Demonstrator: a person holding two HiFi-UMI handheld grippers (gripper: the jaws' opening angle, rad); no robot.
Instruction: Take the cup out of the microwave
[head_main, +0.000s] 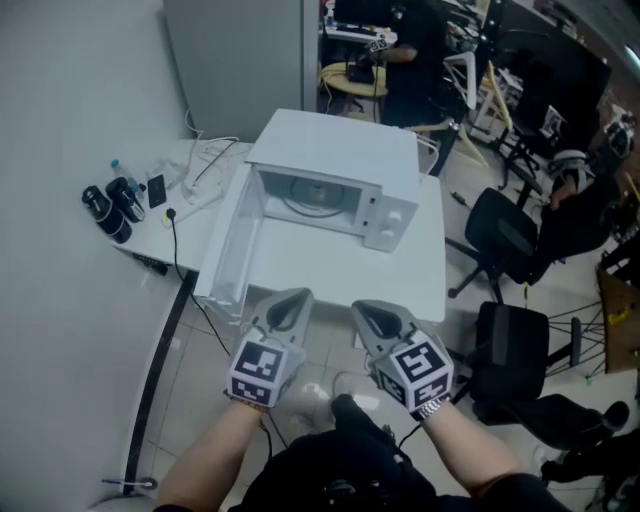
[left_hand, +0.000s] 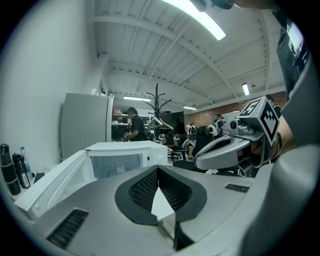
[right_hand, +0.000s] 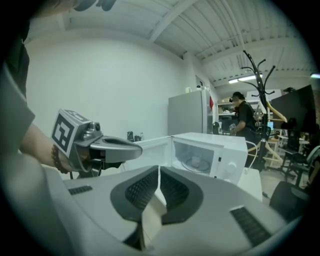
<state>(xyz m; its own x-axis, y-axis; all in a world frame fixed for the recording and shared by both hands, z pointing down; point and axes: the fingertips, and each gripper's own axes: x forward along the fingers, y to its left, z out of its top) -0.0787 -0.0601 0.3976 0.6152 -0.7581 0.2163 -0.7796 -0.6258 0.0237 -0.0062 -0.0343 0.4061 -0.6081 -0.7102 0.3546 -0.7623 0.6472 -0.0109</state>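
A white microwave (head_main: 340, 165) stands on a white table (head_main: 330, 270), its door (head_main: 232, 245) swung open to the left. The right gripper view shows a small pale cup (right_hand: 196, 161) on the glass turntable inside the microwave (right_hand: 225, 150). Both grippers hover side by side in front of the table, short of the microwave. My left gripper (head_main: 290, 305) is shut with nothing in it, and so is my right gripper (head_main: 376, 316). In the left gripper view the jaws (left_hand: 158, 172) meet, with the open door (left_hand: 57, 180) ahead. The right gripper's jaws (right_hand: 159, 172) also meet.
Dark bottles (head_main: 110, 205) and white cables (head_main: 205, 165) lie on the table's left part. A grey cabinet (head_main: 235, 60) stands behind. Black office chairs (head_main: 505, 235) crowd the right side. A person (head_main: 400, 45) works at a desk in the background.
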